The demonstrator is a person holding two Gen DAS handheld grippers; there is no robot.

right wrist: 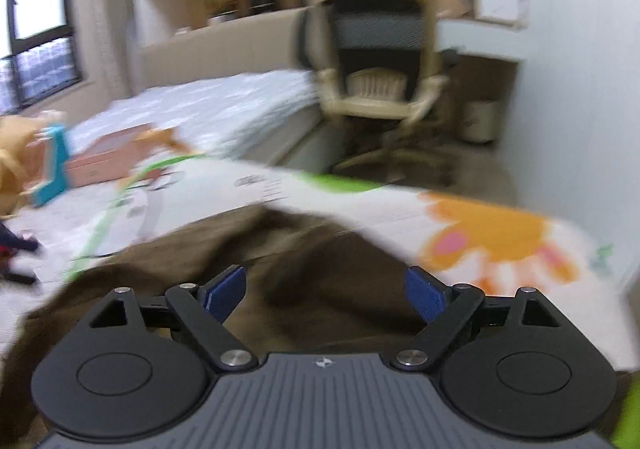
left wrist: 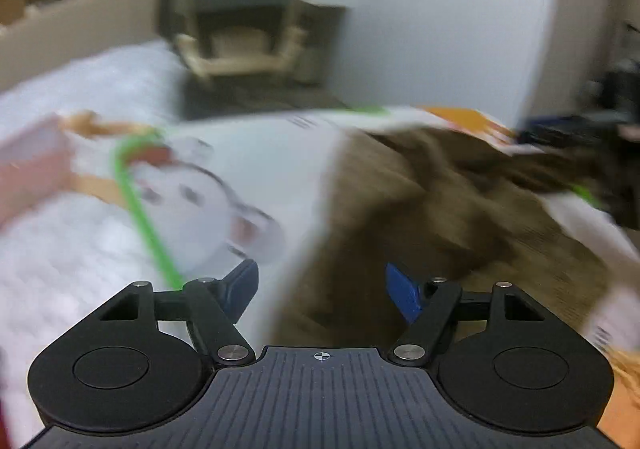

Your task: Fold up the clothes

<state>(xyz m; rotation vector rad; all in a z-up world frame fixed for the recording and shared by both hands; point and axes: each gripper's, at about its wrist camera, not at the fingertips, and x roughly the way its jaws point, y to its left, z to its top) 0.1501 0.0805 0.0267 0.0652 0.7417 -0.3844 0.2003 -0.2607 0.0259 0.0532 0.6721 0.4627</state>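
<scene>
On the bed, far past the fingers on the L side, sits a pink box w/ a teal box standing up next to it. Both are blurry, so what's inside them can't be made out. In the L cam the pink box shows way off to the L.

The left gripper hangs over the mat, pointing fwd and down a bit. Its blue fingers are spread wide w/ nothing between them. The right gripper hangs low over the cloth, also pointing fwd. Its blue fingers are spread wide too, gripping nothing.

The brown clothing is a soft, fuzzy, dark brown heap, all bunched up w/ lumps and folds, not flat. It lies on a white play mat w/ green lines and an orange flower print. In the R cam the clothing is right under and just past the fingers, going off to the L. In the L cam the brown clothing is ahead of the fingers and off to the R, and the play mat w/ a cartoon face is ahead to the L.

A tan office chair stands far ahead, past the bed edge. Both views are blurry.
</scene>
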